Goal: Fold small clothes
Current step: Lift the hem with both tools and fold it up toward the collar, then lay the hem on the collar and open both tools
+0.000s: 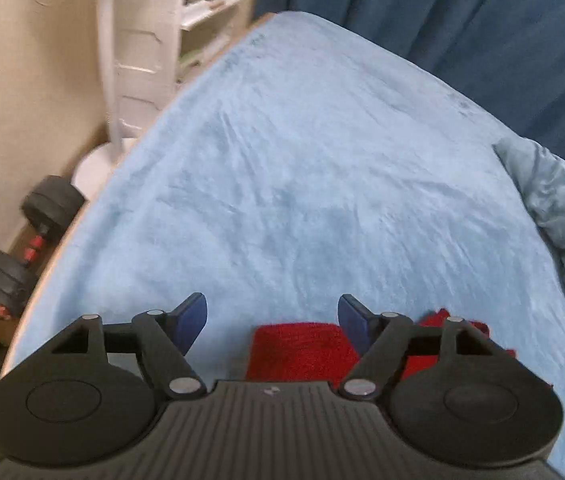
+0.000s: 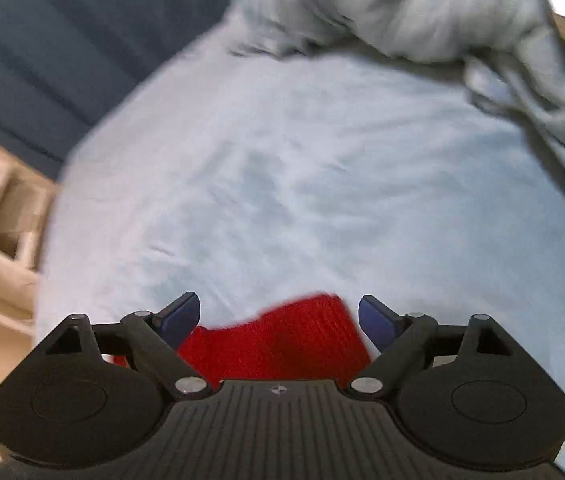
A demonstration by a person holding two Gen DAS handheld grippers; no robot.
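A small red knitted garment (image 1: pixel 302 350) lies on the light blue blanket (image 1: pixel 302 184) close under my left gripper (image 1: pixel 272 314), which is open with its blue pads wide apart above the cloth. In the right wrist view the same red garment (image 2: pixel 278 340) lies below my right gripper (image 2: pixel 278 314), also open and empty. Most of the garment is hidden by the gripper bodies. Both grippers hover just over it; I cannot tell whether they touch it.
A crumpled pale grey-blue cloth heap (image 1: pixel 562 208) sits at the bed's right, also in the right wrist view (image 2: pixel 422 12). Dark blue curtains (image 1: pixel 462 8) hang behind. A dumbbell (image 1: pixel 30 240), a white fan stand (image 1: pixel 130 60) and shelves stand left of the bed edge.
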